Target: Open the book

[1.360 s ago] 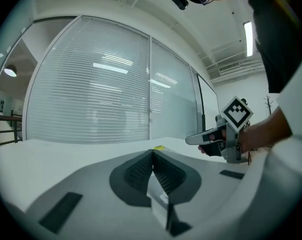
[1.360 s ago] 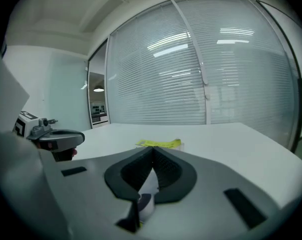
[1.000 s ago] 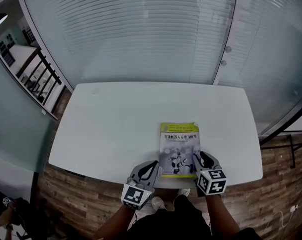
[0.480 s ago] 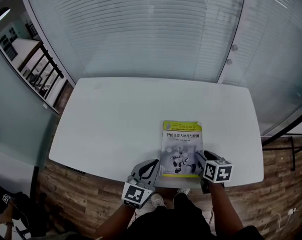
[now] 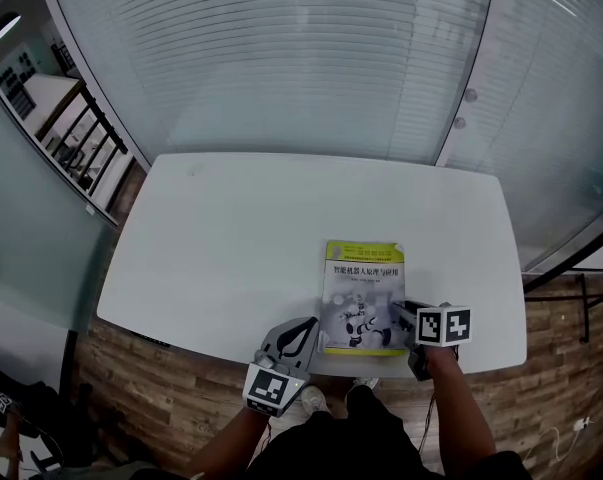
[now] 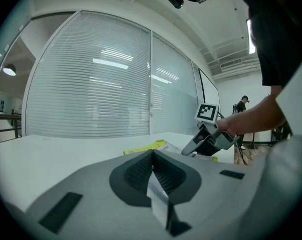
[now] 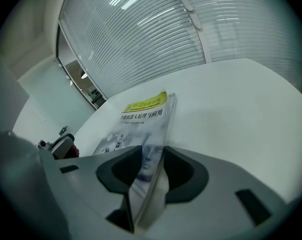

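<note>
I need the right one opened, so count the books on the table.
1. The book lies cover up on the white table, near its front edge and right of the middle. No other shows in any view; none seems hidden.

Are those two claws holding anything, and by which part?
The right gripper, whose jaws have just been closing, pinches the book by the lower right edge of its front cover. The left gripper is shut and empty.
</note>
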Demonstrator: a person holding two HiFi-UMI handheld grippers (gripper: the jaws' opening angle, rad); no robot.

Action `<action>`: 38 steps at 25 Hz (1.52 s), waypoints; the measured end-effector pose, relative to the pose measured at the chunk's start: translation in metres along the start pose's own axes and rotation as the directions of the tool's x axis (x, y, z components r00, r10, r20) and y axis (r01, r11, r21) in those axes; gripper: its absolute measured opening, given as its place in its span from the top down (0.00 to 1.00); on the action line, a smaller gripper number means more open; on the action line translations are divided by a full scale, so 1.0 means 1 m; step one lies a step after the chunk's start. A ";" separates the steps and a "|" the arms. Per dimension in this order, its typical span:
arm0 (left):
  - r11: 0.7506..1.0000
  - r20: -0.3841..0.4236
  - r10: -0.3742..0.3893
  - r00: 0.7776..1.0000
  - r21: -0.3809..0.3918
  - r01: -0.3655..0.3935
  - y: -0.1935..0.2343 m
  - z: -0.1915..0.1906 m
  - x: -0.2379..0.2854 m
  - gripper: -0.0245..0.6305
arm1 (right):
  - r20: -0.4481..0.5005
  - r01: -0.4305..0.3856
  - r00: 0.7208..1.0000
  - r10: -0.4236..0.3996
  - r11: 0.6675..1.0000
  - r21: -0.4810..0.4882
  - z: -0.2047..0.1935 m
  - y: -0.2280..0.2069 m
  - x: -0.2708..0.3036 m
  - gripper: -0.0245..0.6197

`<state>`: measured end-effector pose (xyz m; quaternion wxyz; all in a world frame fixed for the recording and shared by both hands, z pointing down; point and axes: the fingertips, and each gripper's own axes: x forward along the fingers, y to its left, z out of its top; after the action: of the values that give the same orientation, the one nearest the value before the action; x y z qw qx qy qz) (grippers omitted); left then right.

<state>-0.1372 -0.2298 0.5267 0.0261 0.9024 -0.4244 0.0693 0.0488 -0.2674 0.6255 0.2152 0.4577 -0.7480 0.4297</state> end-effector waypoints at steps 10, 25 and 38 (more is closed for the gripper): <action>0.995 -0.007 0.024 1.000 -0.099 -0.025 0.009 -0.012 -0.001 0.94 | 0.068 0.030 0.997 -0.028 0.999 -0.022 0.005 -0.003 -0.008 0.89; 0.994 -0.011 0.035 0.999 -0.104 -0.036 0.011 -0.018 -0.011 0.94 | 0.187 0.144 0.976 -0.116 0.979 -0.147 0.023 0.011 -0.028 0.91; 0.992 0.028 0.067 0.997 -0.111 -0.063 0.023 -0.006 -0.025 0.94 | 0.258 0.161 0.962 -0.091 0.951 -0.265 0.049 0.058 -0.048 0.92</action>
<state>-0.1716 -0.2247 0.5288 0.0668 0.8863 -0.4572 0.0321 0.0251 -0.2721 0.5391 0.2127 0.5184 -0.7914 0.2442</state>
